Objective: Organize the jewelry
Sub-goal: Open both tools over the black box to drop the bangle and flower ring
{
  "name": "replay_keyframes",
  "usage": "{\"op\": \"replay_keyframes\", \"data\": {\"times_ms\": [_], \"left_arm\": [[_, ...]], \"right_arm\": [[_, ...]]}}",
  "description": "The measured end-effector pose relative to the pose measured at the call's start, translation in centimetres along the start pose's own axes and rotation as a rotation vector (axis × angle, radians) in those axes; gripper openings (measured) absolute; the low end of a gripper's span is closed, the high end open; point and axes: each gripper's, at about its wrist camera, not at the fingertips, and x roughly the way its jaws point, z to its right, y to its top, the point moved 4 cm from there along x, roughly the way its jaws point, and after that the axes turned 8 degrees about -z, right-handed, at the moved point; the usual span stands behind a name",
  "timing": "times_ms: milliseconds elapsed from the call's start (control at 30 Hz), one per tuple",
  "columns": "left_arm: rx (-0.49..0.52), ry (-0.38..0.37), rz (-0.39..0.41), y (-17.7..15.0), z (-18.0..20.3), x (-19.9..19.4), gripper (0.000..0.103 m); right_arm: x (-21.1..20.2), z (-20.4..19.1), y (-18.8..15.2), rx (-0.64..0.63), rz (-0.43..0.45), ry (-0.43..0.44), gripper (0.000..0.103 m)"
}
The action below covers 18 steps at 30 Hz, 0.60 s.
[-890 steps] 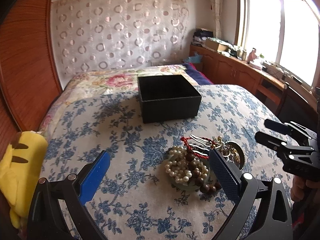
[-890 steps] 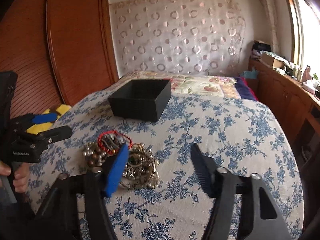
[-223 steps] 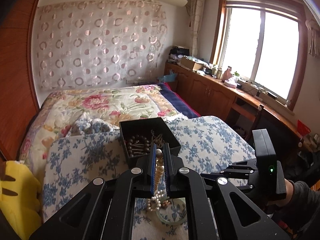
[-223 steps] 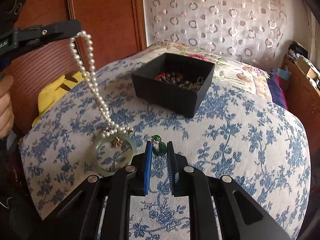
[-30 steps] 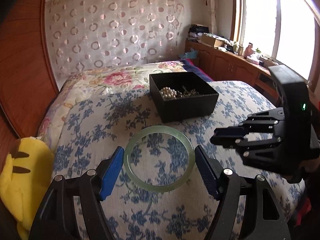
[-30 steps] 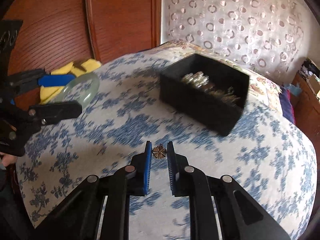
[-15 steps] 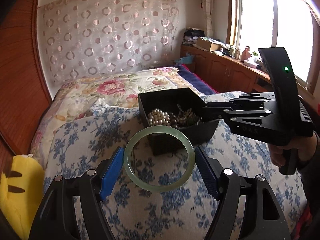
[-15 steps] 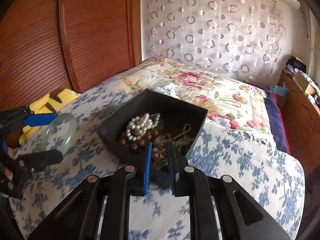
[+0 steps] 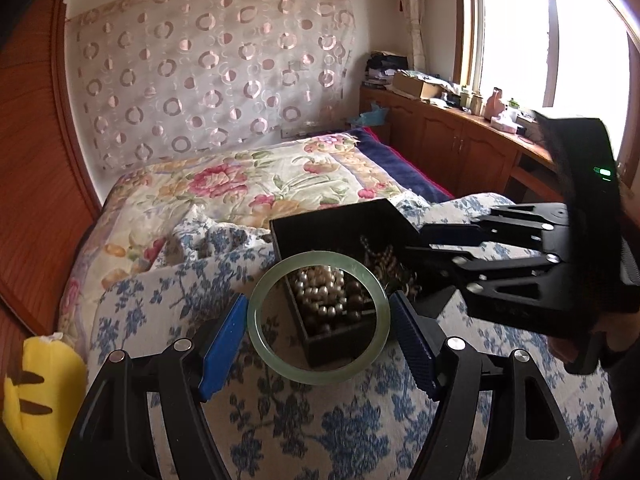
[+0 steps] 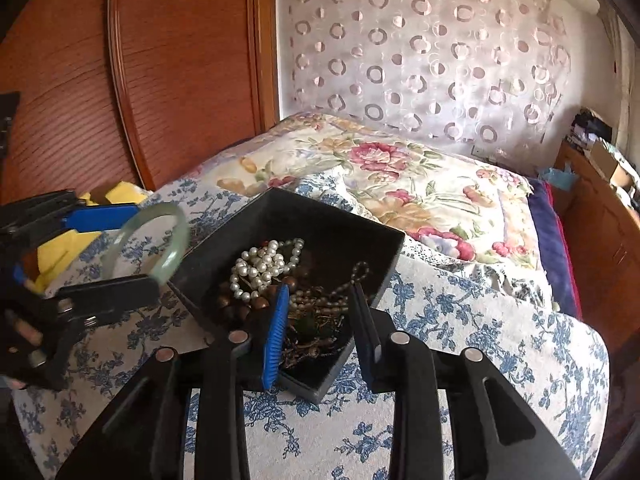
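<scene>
My left gripper (image 9: 318, 336) is shut on a pale green jade bangle (image 9: 260, 336), held across its width just in front of the black box (image 9: 336, 216). The bangle (image 10: 170, 256) also shows in the right wrist view, left of the box (image 10: 384, 236). The box holds a pearl necklace (image 10: 264, 264), brown beads (image 10: 236, 304) and tangled chains (image 10: 316, 312). My right gripper (image 10: 320, 316) is open and empty over the box's near corner. It also shows at the right of the left wrist view (image 9: 424, 252), reaching over the box.
The box sits on a blue floral cloth (image 10: 460, 312) spread over the bed. A yellow plush toy (image 9: 36, 392) lies at the left edge. A wooden wardrobe (image 10: 160, 80) stands at the left and a wooden cabinet (image 9: 460, 148) under the window at the right.
My right gripper has opened over the box and the small brown pendant it held is gone from its fingers. My left gripper has carried the bangle closer to the box.
</scene>
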Motion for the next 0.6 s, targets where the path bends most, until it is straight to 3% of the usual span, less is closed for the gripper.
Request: {"op": "replay_keyframes", "data": {"times_ms": [467, 600], "left_arm": [[0.024, 0.022, -0.035, 2.9, 2.4, 3.7, 0.069], [0.021, 0.028, -0.019, 2.8, 2.6, 3.2, 0.077]], "right_arm": [[-4.3, 3.1, -3.4, 0.059, 0.038, -0.051, 0.034], [-5.0, 3.5, -4.1, 0.087, 0.055, -0.051, 0.034]]}}
